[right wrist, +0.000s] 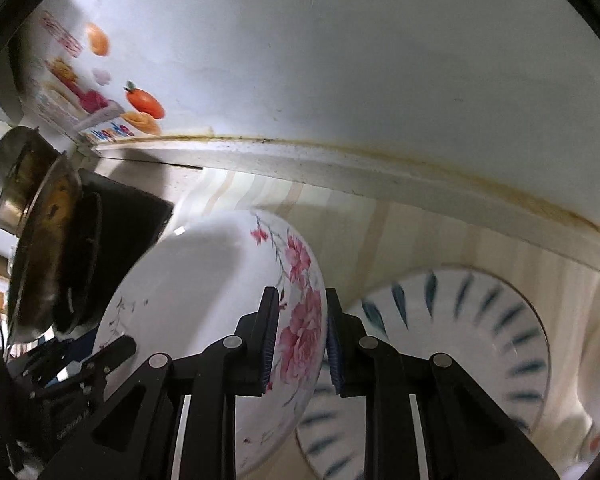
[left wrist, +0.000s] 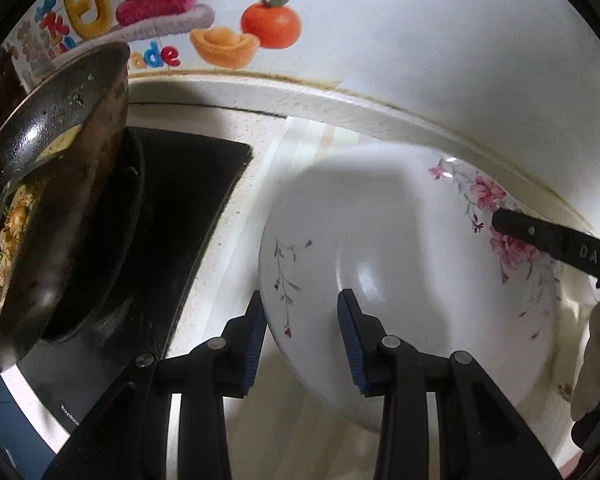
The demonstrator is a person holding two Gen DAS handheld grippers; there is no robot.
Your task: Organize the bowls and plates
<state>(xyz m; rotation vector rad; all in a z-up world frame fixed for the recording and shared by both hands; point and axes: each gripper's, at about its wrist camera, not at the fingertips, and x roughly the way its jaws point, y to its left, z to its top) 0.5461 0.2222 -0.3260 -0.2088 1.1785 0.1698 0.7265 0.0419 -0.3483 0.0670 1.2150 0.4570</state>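
Note:
A white bowl with pink flowers [left wrist: 400, 248] is held tilted above the counter. My left gripper [left wrist: 302, 344] has its jaws on either side of the bowl's left rim, with a gap showing. My right gripper [right wrist: 302, 338] is shut on the bowl's [right wrist: 204, 300] flowered right rim; its finger [left wrist: 552, 240] shows in the left wrist view. A white plate with blue leaf marks [right wrist: 460, 340] lies on the counter under and to the right of the bowl.
A dirty black pan [left wrist: 52, 208] with food sits on the black stove [left wrist: 188, 184] to the left. A steel pot [right wrist: 12, 176] stands behind it. A white wall [right wrist: 340, 60] with a sticker runs behind the wood-pattern counter [right wrist: 420, 236].

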